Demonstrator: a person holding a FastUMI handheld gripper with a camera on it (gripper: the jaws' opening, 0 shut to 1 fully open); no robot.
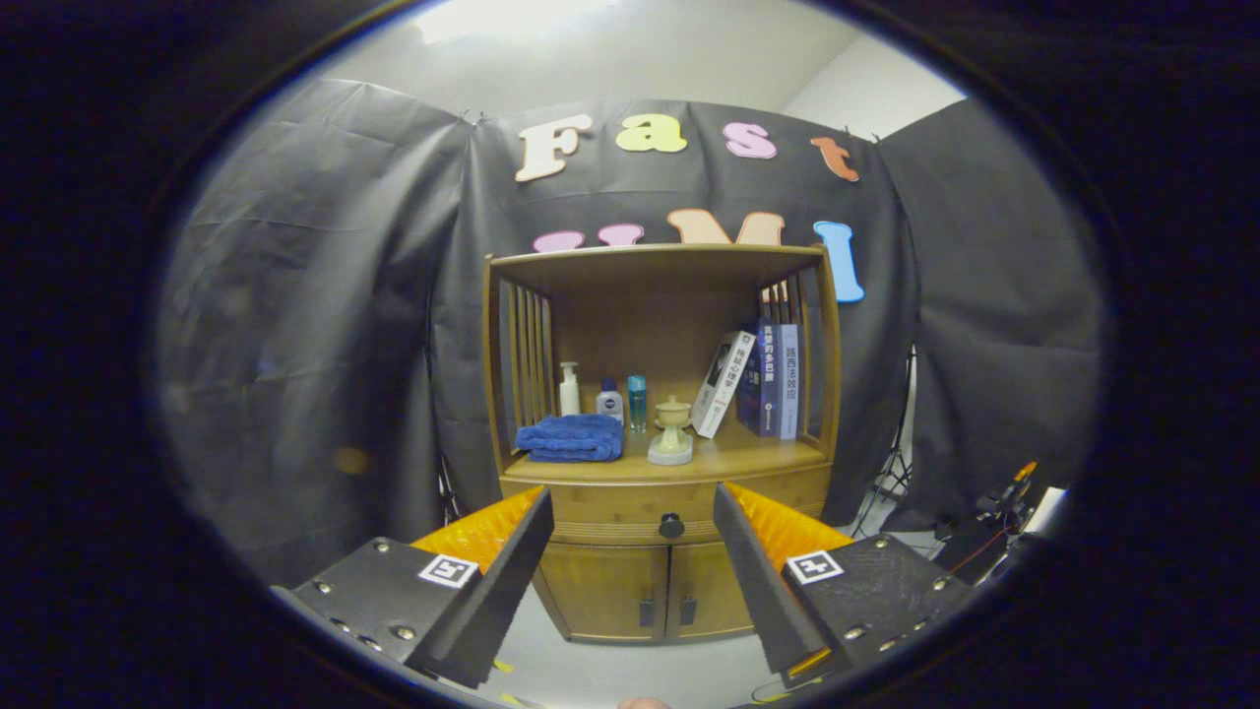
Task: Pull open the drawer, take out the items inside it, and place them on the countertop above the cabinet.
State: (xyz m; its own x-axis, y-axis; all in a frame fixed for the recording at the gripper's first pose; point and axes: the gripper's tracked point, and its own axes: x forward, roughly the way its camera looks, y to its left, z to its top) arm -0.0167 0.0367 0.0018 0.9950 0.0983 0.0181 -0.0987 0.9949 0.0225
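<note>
Tongs [633, 551] are standing wide open and holding nothing, hanging well short of the cabinet [658, 581] and facing it squarely. Between the two fingers, far beyond their tips, the drawer [600, 504] is sitting closed, its front flush under the surface [748, 455], with a dark round knob [671, 525] at its middle. What is lying inside cannot be told. A shut drawer is fitting either an early stage or a finished one, and the pictures are not settling which.

Should the drawer need opening, the judgement is that the fingers ought to be kept centred on the knob, closing on both its sides, and drawing straight back, not sideways.

On the surface, within the open shelf frame, the following are standing: a folded blue towel [571, 437] at left, three small bottles [608, 399] behind it, a pale lidded jar [671, 431] at centre, and books [760, 382] at right. Below, two small doors [640, 589] are sitting closed.
</note>
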